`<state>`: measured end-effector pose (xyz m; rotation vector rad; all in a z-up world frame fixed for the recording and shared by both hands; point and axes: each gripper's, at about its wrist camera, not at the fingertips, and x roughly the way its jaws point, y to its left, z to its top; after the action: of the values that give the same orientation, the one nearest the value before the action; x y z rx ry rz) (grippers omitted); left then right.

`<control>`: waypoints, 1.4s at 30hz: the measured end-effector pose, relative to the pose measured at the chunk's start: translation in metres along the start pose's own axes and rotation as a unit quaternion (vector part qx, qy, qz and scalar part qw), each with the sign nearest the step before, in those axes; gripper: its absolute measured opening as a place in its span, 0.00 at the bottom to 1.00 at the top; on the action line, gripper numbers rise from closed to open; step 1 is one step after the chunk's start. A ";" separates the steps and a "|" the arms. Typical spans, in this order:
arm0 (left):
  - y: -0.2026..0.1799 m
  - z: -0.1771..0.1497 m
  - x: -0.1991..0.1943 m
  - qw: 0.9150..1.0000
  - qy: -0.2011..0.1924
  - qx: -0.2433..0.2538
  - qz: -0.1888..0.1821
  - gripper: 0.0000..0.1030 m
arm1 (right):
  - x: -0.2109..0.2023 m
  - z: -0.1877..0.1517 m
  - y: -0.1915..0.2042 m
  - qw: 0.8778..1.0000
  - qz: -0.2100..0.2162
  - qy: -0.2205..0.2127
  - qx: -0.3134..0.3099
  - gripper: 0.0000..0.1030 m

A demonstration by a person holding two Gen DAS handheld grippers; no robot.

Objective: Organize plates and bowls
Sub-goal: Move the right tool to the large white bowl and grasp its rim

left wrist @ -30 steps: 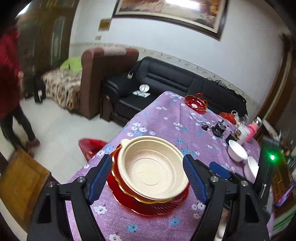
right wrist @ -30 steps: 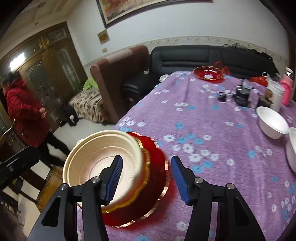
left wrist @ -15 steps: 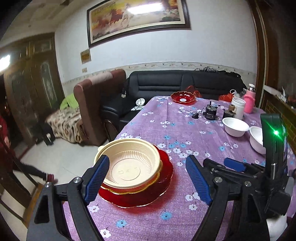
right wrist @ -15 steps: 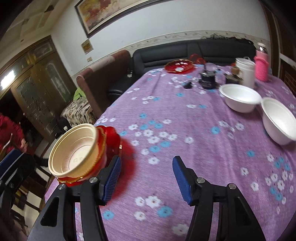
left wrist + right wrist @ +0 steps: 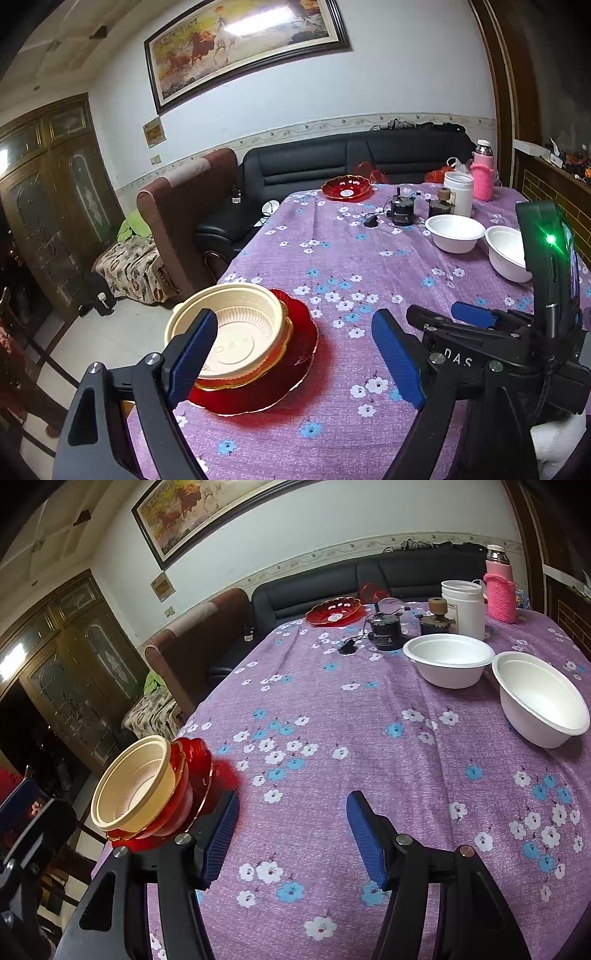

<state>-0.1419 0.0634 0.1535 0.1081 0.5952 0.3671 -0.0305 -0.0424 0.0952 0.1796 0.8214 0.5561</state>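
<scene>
Nearest to the cameras, the left gripper point(image 5: 295, 354) is seen spread wide with nothing clamped; its jaws have just been opening, and only purple cloth lies between them, the cream bowl point(image 5: 236, 328) being partly covered by the left finger. The right gripper point(image 5: 291, 834) is likewise let go and empty, jaws also just opened further, with bare cloth in the gap. Everything is set on a table point(image 5: 332, 720) covered in purple cloth printed with small white and blue flowers. The cream bowl is found at the table's near left corner, stacked mouth-up in a gold-rimmed red dish, which sits on a red plate point(image 5: 291, 365); being round, no long axis can really be given. Further along the table's right side two white bowls point(image 5: 448, 657) are placed just beside each other, upright. Past them a white jar point(image 5: 463, 607), a pink flask point(image 5: 500, 587) and some small dark gadgets, hard to make out, are grouped. At the table's far end another red dish point(image 5: 334, 611) is set. Beyond the table a black sofa point(image 5: 332, 162), a brown armchair point(image 5: 184, 206) and a framed horse painting point(image 5: 236, 44) are seen. A red sleeve is cut off at the frame edge.
</scene>
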 end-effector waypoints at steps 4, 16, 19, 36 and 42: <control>-0.009 0.002 0.007 1.000 0.006 0.007 -0.004 0.83 | 0.001 0.002 -0.013 1.000 -0.002 0.001 0.013 0.63; -0.039 0.062 0.046 0.984 0.062 -0.021 -0.163 0.83 | -0.051 0.077 -0.095 0.992 -0.095 -0.074 0.036 0.63; -0.054 0.086 0.072 0.978 0.085 -0.027 -0.190 0.83 | -0.065 0.105 -0.128 0.987 -0.126 -0.086 0.055 0.66; -0.157 0.132 0.283 0.916 0.264 -0.121 -0.277 0.61 | 0.079 0.189 -0.203 0.983 -0.141 0.112 0.022 0.65; -0.183 0.119 0.326 0.898 0.300 -0.137 -0.291 0.60 | 0.116 0.188 -0.199 0.976 -0.161 0.143 -0.023 0.56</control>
<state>0.2312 0.0135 0.0427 -0.4688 1.1396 -0.1184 0.2505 -0.1376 0.0756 -0.0805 1.0919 0.2960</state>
